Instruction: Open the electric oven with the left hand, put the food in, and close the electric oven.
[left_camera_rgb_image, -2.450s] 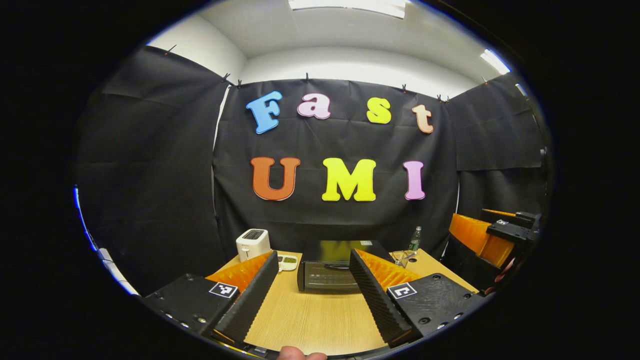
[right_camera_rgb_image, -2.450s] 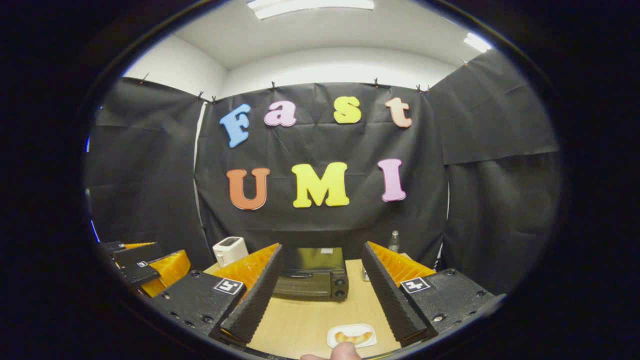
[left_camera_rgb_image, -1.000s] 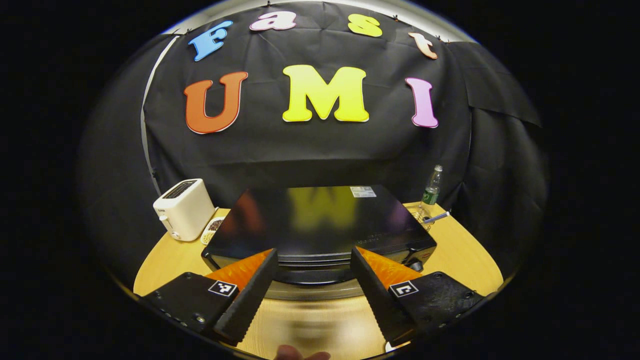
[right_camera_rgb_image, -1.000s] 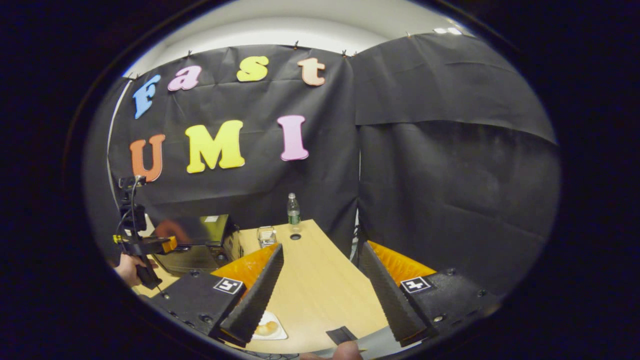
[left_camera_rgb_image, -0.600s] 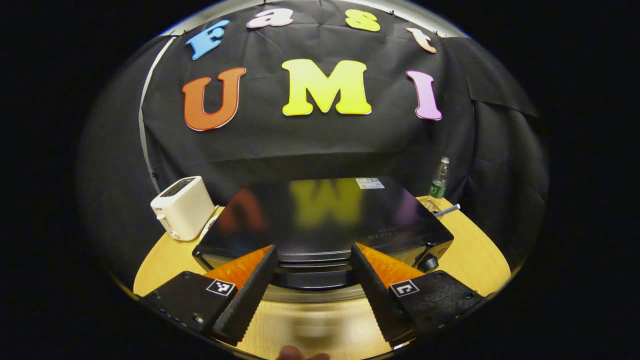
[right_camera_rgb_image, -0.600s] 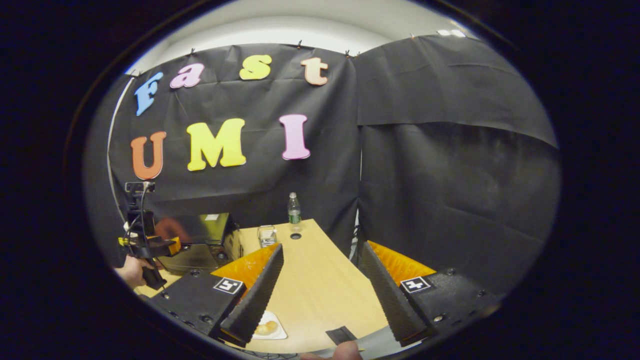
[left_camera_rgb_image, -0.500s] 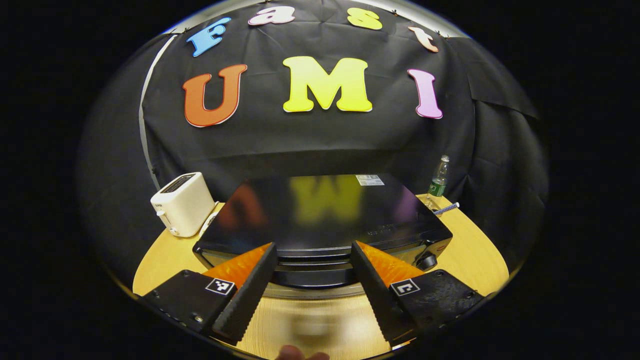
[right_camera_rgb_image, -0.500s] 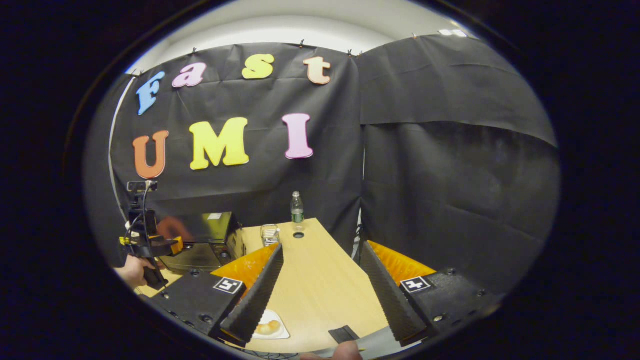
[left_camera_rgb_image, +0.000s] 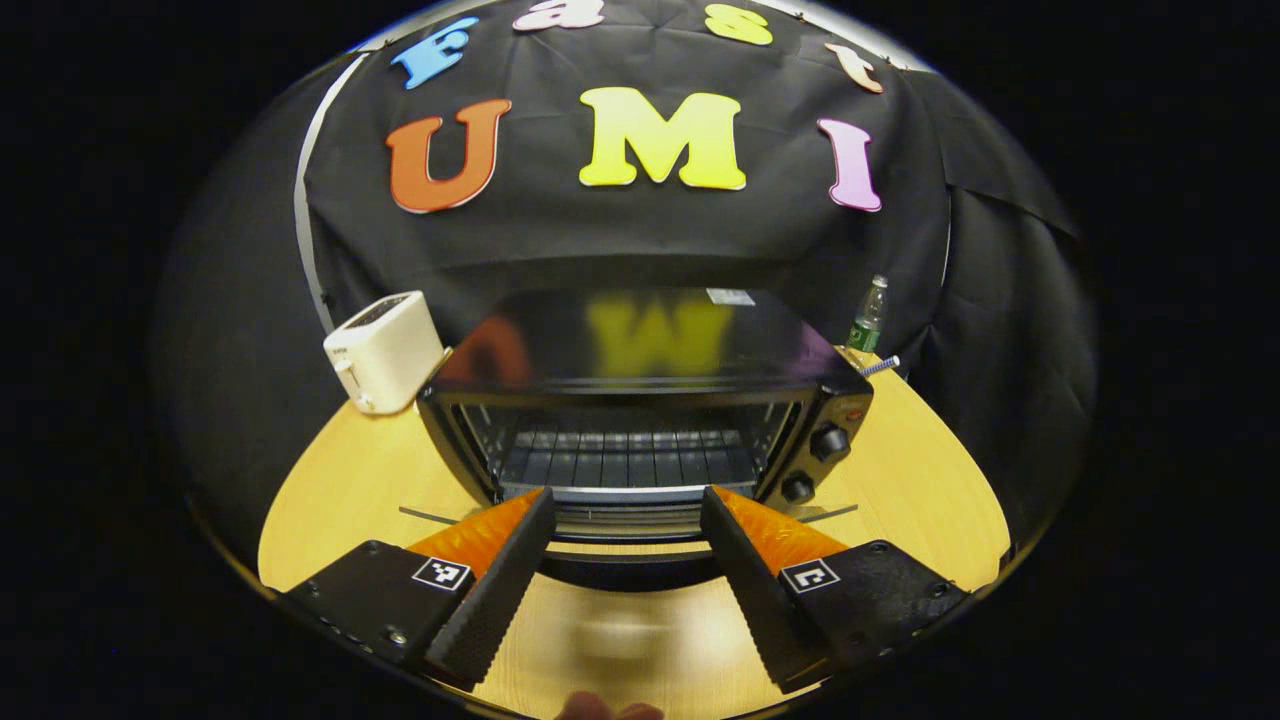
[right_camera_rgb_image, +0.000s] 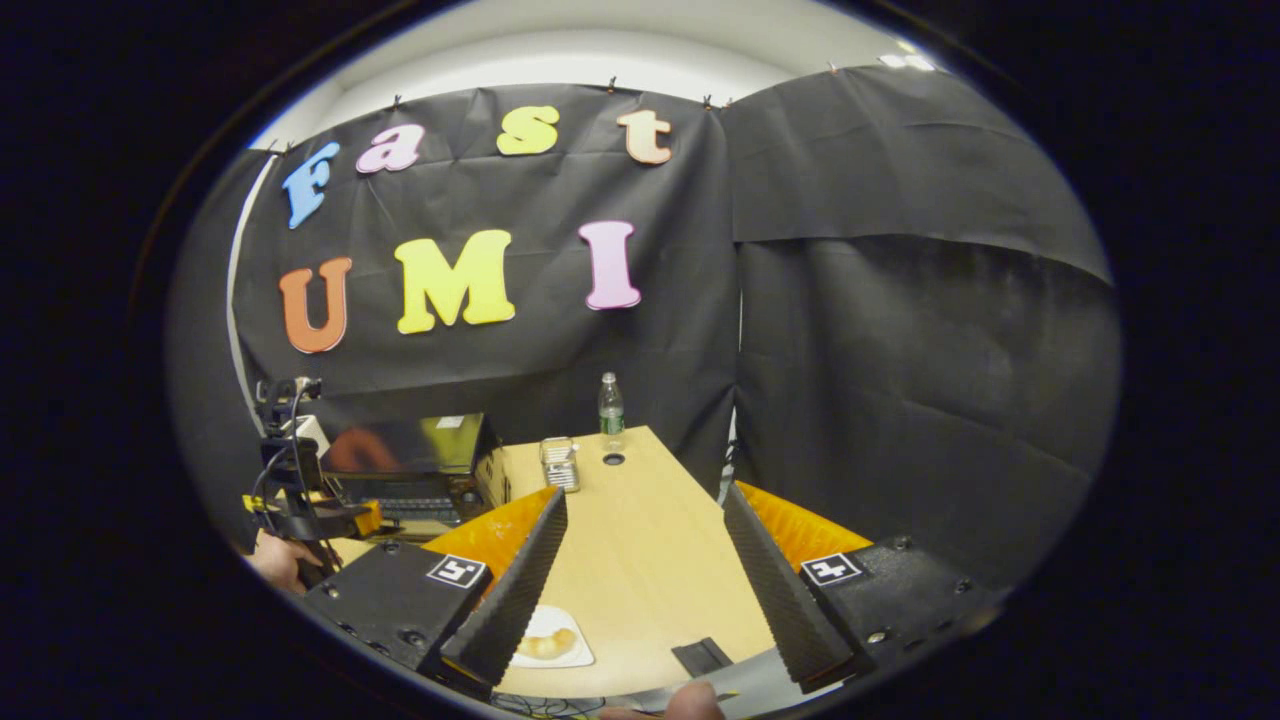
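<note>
black and glossy, the electric oven (left_camera_rgb_image: 640, 400) sits at the middle of the wooden table (left_camera_rgb_image: 340, 480), its door (left_camera_rgb_image: 628, 530) dropped forward and down so the wire rack (left_camera_rgb_image: 625, 460) inside lies in plain sight. the left gripper (left_camera_rgb_image: 625, 560) hovers right at the front lip of that lowered door, its fingers spread wide to either side of the handle area; whether either finger touches the door i cannot tell, since the near edge is blurred. the low, centred pose fits a hand swinging the door down by its top edge.

in the right gripper view the right gripper (right_camera_rgb_image: 640, 580) waits at the near right part of the table, jaws wide and holding nothing, tilted down toward the food (right_camera_rgb_image: 548, 645), a pale golden piece on a small white plate (right_camera_rgb_image: 575, 655) just by its left finger. it is staged there, i judge, so the food can be fetched once the oven mouth is free. the left gripper shows farther off to the left, in front of the oven, with a hand (right_camera_rgb_image: 275, 562) below it.

a white toaster (left_camera_rgb_image: 382, 350) stands left of the oven, a bottle (left_camera_rgb_image: 867, 318) at the far right corner. opening looks done or nearly so; loading and closing remain.
</note>
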